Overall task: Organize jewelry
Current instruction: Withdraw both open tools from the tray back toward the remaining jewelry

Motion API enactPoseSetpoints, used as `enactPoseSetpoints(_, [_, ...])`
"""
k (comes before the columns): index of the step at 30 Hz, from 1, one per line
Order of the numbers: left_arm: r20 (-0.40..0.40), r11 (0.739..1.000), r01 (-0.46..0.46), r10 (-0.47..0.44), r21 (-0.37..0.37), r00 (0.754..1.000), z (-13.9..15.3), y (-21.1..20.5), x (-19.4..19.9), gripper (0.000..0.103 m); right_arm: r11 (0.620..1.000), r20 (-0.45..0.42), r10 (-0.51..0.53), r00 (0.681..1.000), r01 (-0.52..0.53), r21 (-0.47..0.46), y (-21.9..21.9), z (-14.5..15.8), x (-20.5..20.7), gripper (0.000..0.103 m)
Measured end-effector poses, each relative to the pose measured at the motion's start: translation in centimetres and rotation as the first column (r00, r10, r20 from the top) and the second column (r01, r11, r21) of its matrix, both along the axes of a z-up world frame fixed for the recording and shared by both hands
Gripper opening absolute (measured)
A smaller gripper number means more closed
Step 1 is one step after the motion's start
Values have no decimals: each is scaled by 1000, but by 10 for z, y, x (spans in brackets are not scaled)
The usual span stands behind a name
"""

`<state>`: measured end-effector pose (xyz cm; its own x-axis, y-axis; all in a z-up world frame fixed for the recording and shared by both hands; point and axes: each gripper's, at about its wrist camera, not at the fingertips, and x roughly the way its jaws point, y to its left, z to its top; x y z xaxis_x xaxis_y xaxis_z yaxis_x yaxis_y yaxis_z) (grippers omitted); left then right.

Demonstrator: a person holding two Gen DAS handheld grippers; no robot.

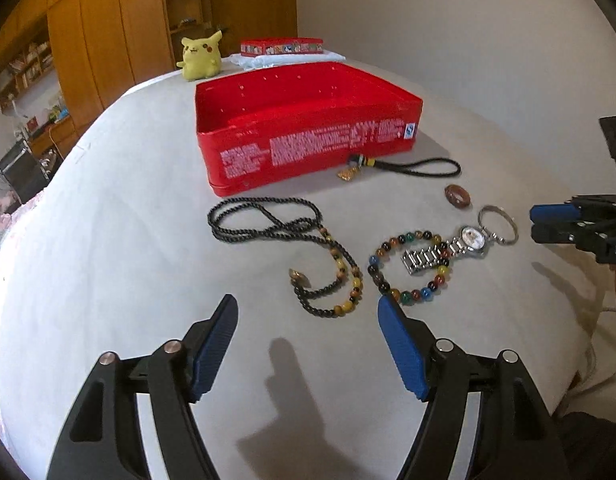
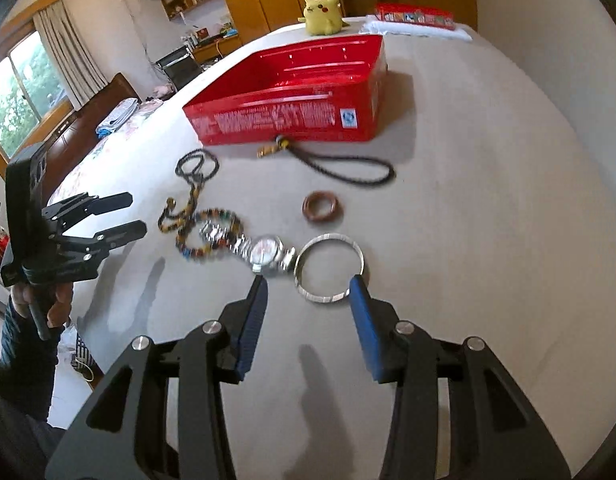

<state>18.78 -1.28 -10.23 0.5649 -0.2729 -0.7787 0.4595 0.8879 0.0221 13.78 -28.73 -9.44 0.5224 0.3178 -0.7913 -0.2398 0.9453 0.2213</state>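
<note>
An open red tin box (image 1: 308, 140) (image 2: 292, 116) sits on the white bed, empty. In front of it lie a black cord charm (image 1: 411, 166) (image 2: 347, 168), a brown ring (image 1: 457, 196) (image 2: 323, 207), a black beaded necklace (image 1: 268, 220) (image 2: 196, 172), a multicoloured bead bracelet (image 1: 407, 268) (image 2: 212, 232), a silver watch (image 1: 459, 244) (image 2: 264, 256) and a silver bangle (image 1: 499, 224) (image 2: 327, 268). My left gripper (image 1: 308, 308) is open, just short of the necklace's lower end. My right gripper (image 2: 308, 284) is open, its fingers either side of the bangle's near edge.
A yellow plush toy (image 1: 200, 58) (image 2: 321, 14) and a red lid (image 1: 282, 46) (image 2: 415, 14) on a white cloth sit at the bed's far end. Wooden wardrobes (image 1: 108, 32) stand behind. A window (image 2: 20, 92) and a dark headboard are to the left.
</note>
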Motion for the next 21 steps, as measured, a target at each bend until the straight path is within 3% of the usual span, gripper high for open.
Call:
enactPoseSetpoints(14, [-32, 999, -12, 13, 33, 999, -25, -10, 16, 75, 1000, -16, -29, 999, 29, -11, -8, -17, -4, 45])
enactPoseSetpoints(21, [-20, 997, -51, 52, 54, 998, -28, -13, 26, 86, 1000, -18, -31, 999, 31, -1, -12, -19, 2, 46])
